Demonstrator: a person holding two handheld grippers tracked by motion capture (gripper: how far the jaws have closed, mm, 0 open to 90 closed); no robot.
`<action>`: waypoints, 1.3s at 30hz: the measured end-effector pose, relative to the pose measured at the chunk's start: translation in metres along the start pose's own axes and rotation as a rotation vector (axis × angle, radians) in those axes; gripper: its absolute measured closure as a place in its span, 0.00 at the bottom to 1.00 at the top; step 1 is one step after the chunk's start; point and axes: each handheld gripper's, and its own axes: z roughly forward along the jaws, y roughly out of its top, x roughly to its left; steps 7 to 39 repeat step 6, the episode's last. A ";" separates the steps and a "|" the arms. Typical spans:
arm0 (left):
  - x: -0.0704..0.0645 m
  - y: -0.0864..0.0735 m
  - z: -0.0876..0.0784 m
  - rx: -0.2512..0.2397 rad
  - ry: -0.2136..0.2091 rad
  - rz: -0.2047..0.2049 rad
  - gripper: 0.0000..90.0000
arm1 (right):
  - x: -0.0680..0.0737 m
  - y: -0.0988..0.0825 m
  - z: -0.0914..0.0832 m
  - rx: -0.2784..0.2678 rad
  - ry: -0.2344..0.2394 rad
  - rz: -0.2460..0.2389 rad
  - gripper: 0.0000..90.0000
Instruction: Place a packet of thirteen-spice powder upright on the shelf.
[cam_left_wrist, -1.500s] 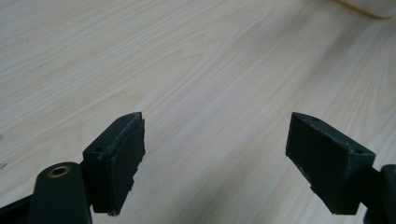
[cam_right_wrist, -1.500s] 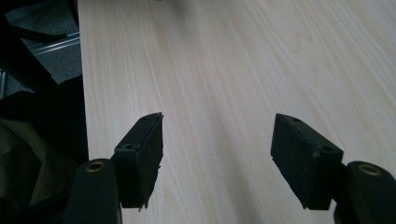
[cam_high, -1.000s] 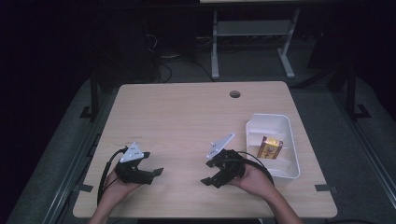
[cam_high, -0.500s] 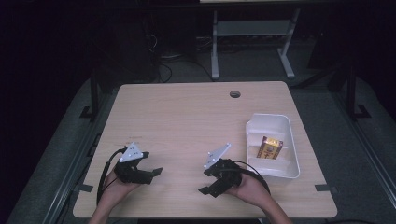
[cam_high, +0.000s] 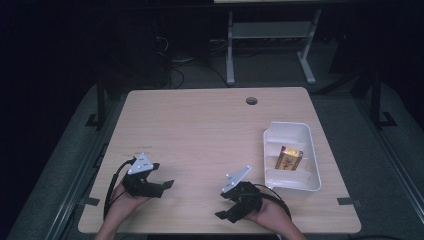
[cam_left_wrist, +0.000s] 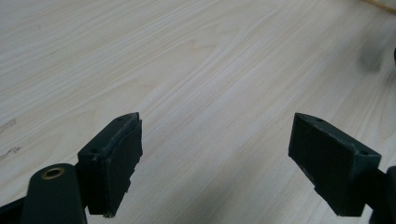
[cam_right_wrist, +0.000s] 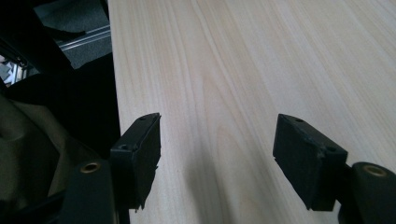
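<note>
Seemingly light and stiff, the small yellow cardboard box (cam_high: 289, 160) lying in the white plastic tray (cam_high: 306, 134) at the right of the pale wooden tabletop (cam_high: 200, 130) wants pinching across its flat sides, while the left tool (cam_high: 168, 184) and right tool (cam_high: 222, 215) hover open and empty near the front edge.

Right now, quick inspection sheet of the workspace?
Surface: wooden table, mostly bare, round grommet hole near the far edge.
Job's things: white bin at the right side; a yellow box lies inside it.
Clutter: nothing seen.
Grippers: left claw open, empty, low over the near-left table; right claw open, empty, at the near edge, left of the bin.
Cables: black cable loops from the left claw; another from the right.
Surroundings: dark room, grey floor, metal stand behind the table.
</note>
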 end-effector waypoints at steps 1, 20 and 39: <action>0.000 0.000 0.000 0.001 0.000 0.001 0.19 | 0.000 -0.001 0.000 -0.004 0.001 0.003 0.35; -0.001 0.000 0.000 -0.003 0.001 0.000 0.19 | 0.001 -0.003 0.003 -0.005 0.004 0.000 0.35; -0.001 0.000 0.000 -0.003 0.001 0.000 0.19 | 0.001 -0.003 0.003 -0.005 0.004 0.000 0.35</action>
